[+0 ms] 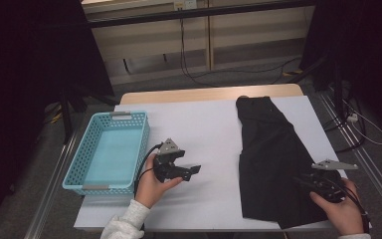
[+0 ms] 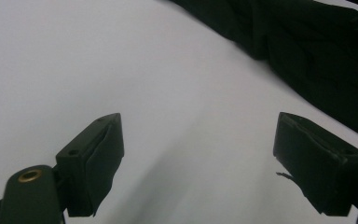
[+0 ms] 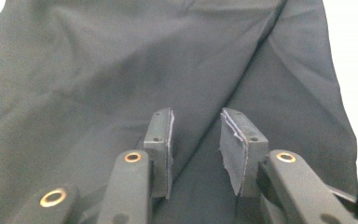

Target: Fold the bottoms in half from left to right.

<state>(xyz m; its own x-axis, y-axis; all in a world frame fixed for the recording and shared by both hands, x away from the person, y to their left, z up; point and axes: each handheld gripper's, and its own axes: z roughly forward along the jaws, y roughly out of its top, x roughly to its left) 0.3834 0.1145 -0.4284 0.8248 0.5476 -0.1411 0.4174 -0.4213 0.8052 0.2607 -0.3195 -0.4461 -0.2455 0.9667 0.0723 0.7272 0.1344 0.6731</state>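
Observation:
A black garment [image 1: 268, 149] lies spread on the right half of the white-covered table [image 1: 199, 124]. My right gripper [image 1: 302, 180] rests low over its near right corner, held by a hand at the table's front edge. In the right gripper view the dark cloth [image 3: 98, 70] lies under the right gripper [image 3: 196, 128], whose jaws stand a narrow gap apart with a crease of the cloth running up between them; the pads do not press on it. My left gripper [image 1: 194, 170] hovers over bare table left of the garment, pointing toward it. The left gripper [image 2: 198, 140] is wide open and empty, the garment [image 2: 317, 56] lying ahead.
A light blue mesh basket [image 1: 114, 115] with nothing in it sits at the table's left edge, just left of my left hand. Bare white surface separates basket and garment. Cables run over the floor beyond the far edge, and metal rails flank the table.

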